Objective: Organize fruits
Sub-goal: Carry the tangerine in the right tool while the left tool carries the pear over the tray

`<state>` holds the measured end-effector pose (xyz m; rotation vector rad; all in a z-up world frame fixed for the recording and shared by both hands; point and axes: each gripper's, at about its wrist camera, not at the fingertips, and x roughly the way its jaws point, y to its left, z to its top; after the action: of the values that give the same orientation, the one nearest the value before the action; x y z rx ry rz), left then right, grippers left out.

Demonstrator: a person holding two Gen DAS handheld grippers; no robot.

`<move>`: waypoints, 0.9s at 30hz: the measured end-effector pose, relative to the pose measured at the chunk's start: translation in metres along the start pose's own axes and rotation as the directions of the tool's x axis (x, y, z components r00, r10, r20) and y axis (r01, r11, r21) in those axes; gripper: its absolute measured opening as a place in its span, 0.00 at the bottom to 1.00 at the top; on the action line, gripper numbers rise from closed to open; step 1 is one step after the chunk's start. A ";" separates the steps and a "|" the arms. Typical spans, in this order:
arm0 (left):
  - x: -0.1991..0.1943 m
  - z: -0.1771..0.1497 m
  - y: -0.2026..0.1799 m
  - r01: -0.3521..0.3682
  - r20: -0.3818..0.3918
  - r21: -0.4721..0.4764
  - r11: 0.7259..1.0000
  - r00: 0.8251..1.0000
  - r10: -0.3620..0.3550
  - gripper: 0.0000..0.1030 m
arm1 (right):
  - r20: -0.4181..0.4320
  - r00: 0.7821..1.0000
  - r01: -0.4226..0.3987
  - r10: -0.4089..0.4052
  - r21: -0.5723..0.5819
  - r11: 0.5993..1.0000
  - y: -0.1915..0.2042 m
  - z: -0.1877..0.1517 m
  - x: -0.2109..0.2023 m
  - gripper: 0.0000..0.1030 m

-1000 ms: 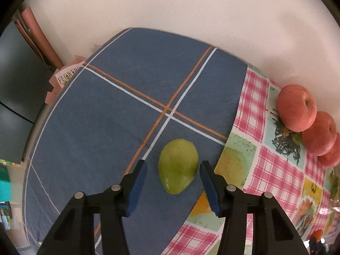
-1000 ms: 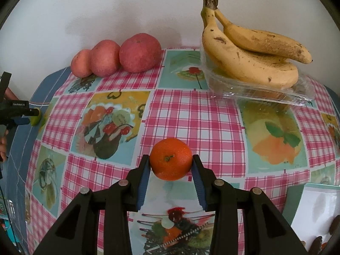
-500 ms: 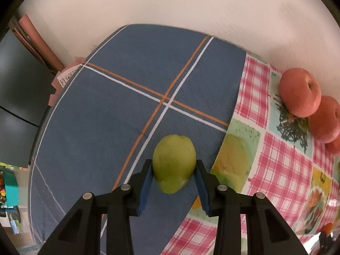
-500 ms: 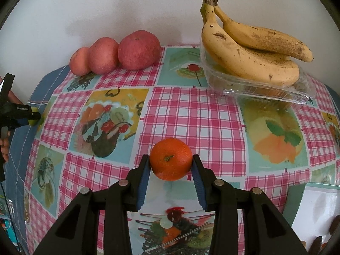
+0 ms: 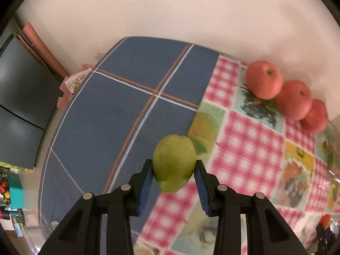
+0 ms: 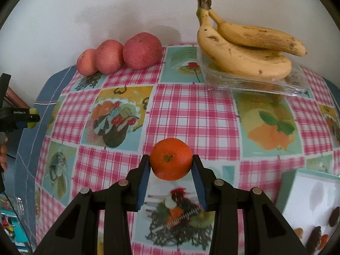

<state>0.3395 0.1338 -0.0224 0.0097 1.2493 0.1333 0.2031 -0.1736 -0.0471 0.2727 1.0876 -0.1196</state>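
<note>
My left gripper (image 5: pixel 173 175) is shut on a green mango (image 5: pixel 174 162) and holds it above the seam between the blue cloth (image 5: pixel 119 114) and the pink checked tablecloth (image 5: pixel 250 155). My right gripper (image 6: pixel 171 170) is shut on an orange (image 6: pixel 171 159) above the checked tablecloth (image 6: pixel 191 110). Three red apples (image 6: pixel 119 56) sit in a row by the wall, also seen in the left wrist view (image 5: pixel 291 98). A bunch of bananas (image 6: pixel 244 46) lies on a clear plastic tray (image 6: pixel 265 82). The left gripper shows at the far left of the right wrist view (image 6: pixel 29 118).
A white box (image 6: pixel 314 201) with dark dried fruit pieces sits at the front right. A white wall runs behind the table. Left of the table are a dark panel (image 5: pixel 19 106), a paper marked FLOWERS (image 5: pixel 76 80) and a teal box (image 5: pixel 12 191).
My left gripper closed on the green mango, lifted it and carried it right toward the checked cloth. My right gripper kept hold of the orange and barely moved.
</note>
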 end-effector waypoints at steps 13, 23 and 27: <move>-0.020 -0.089 -0.039 0.149 -0.106 -0.035 0.988 0.983 -0.152 0.40 | 0.010 1.000 0.015 -0.015 0.038 0.999 -0.021 -0.027 -0.072 0.39; -0.033 -0.164 -0.056 0.267 -0.139 -0.144 0.953 0.948 -0.287 0.40 | 0.031 0.999 0.031 -0.033 0.061 0.998 -0.044 -0.069 -0.116 0.39; -0.045 -0.191 -0.059 0.275 -0.094 -0.142 0.951 0.953 -0.289 0.40 | 0.022 0.999 0.039 -0.041 0.081 0.996 -0.057 -0.089 -0.124 0.39</move>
<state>0.1509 0.0576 -0.0448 -0.2904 1.3404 -0.0361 0.0567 -0.2087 0.0152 0.3216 1.0662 -0.2026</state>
